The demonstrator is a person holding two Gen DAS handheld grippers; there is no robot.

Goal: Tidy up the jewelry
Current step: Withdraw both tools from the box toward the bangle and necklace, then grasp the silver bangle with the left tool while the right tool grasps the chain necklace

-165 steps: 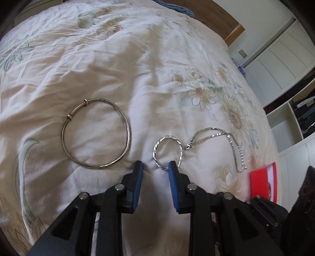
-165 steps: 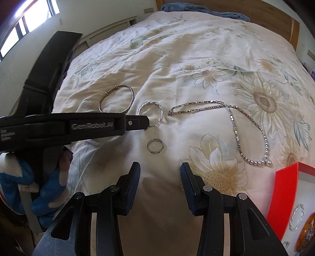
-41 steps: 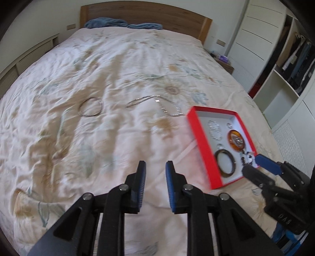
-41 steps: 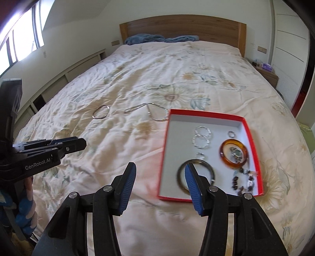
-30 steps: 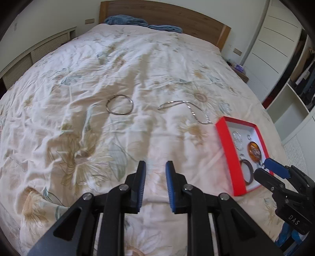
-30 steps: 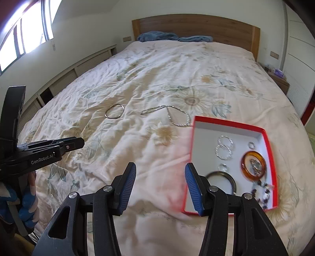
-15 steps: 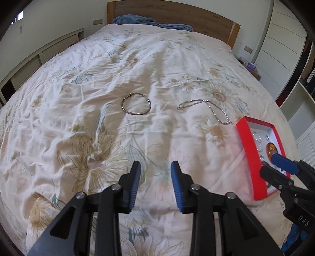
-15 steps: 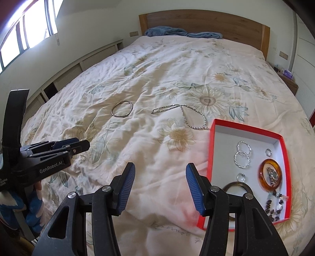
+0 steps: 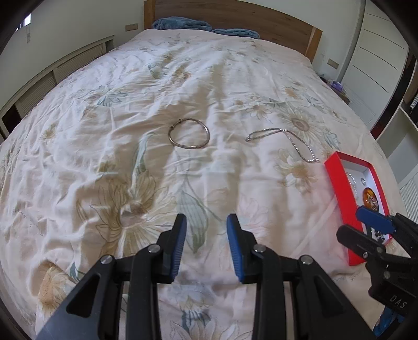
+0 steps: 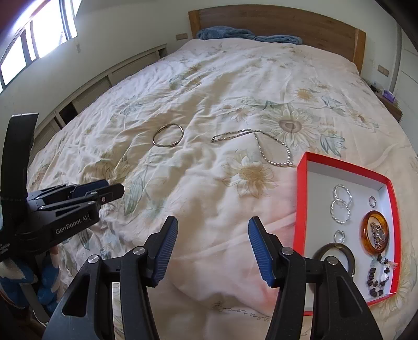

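A thin metal bangle (image 9: 189, 134) (image 10: 167, 134) and a silver chain necklace (image 9: 287, 142) (image 10: 257, 145) lie on the floral bedspread. A red box (image 10: 300, 201) (image 9: 337, 180) on the right holds two twisted silver hoops (image 10: 340, 202), small rings, an amber bangle (image 10: 375, 231), a dark bangle (image 10: 333, 255) and a bead bracelet (image 10: 376, 277). My left gripper (image 9: 206, 245) is open and empty above the bed's near part. My right gripper (image 10: 213, 245) is open and empty, just left of the box.
The bed has a wooden headboard (image 10: 274, 22) with blue towels (image 10: 224, 32) at the far end. Low cabinets (image 10: 109, 81) run along the left. White wardrobe doors (image 9: 371, 52) stand at the right.
The twisted hoop and small ring that lay on the bed are now in the red box. Both grippers pulled back from the jewelry; in the last second the left jaws opened wider.
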